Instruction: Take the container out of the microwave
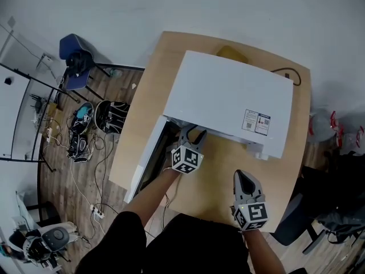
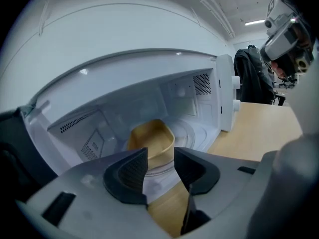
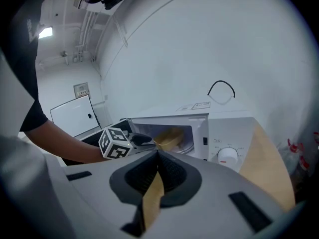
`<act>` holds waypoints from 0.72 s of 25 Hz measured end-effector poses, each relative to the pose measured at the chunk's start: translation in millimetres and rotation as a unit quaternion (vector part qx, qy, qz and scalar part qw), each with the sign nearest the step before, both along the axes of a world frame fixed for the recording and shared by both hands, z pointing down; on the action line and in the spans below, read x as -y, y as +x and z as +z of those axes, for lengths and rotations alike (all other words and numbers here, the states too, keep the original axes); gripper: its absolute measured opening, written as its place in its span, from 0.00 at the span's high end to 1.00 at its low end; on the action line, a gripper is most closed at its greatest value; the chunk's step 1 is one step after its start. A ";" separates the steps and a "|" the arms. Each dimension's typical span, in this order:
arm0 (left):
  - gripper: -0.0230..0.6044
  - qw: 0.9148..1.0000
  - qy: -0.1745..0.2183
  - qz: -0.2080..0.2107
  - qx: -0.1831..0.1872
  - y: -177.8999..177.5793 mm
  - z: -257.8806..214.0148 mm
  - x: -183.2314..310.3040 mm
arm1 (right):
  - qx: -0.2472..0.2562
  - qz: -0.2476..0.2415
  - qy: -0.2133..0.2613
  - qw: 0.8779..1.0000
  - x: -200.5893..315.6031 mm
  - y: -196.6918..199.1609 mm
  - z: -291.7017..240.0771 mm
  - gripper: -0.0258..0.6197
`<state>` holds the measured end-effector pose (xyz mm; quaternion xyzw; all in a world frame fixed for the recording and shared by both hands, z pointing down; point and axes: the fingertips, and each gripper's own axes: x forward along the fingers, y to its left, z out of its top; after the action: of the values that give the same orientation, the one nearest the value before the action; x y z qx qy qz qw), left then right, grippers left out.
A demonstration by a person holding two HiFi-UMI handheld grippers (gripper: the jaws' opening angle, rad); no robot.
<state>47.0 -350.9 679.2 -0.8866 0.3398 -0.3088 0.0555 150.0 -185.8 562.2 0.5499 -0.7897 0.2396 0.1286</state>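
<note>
A white microwave (image 1: 228, 96) stands on a wooden table (image 1: 211, 181) with its door (image 1: 145, 158) swung open to the left. Inside the cavity a tan, bowl-like container (image 2: 152, 136) rests on the turntable; the right gripper view also shows the container (image 3: 171, 137) through the opening. My left gripper (image 1: 193, 133) is at the mouth of the cavity, its jaws open, and the container lies beyond the left gripper (image 2: 160, 153), untouched. My right gripper (image 1: 244, 178) hovers over the table in front of the microwave, shut with nothing in it (image 3: 157, 153).
The microwave's control panel with its knob (image 3: 228, 155) is right of the opening. A yellow object (image 1: 231, 53) lies behind the microwave. On the floor to the left are a blue chair (image 1: 74, 59), bags (image 1: 111, 116) and cables.
</note>
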 end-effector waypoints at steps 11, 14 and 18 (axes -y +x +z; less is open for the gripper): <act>0.61 0.998 -0.009 0.034 0.049 10.9 25.6 21.2 | 0.011 0.002 -0.017 1.000 -6.2 -0.6 9.1 0.87; 0.60 0.997 -0.005 0.040 0.060 11.8 28.5 24.4 | 0.014 0.008 -0.021 1.000 -6.7 2.6 10.4 0.87; 0.60 0.996 0.002 0.054 0.067 18.4 28.6 27.8 | 0.011 0.012 -0.019 1.000 -3.4 7.4 10.9 0.87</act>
<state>65.4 -378.8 707.7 -0.8809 0.2879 -0.3631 0.0962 157.3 -182.4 573.0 0.5541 -0.7796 0.2626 0.1273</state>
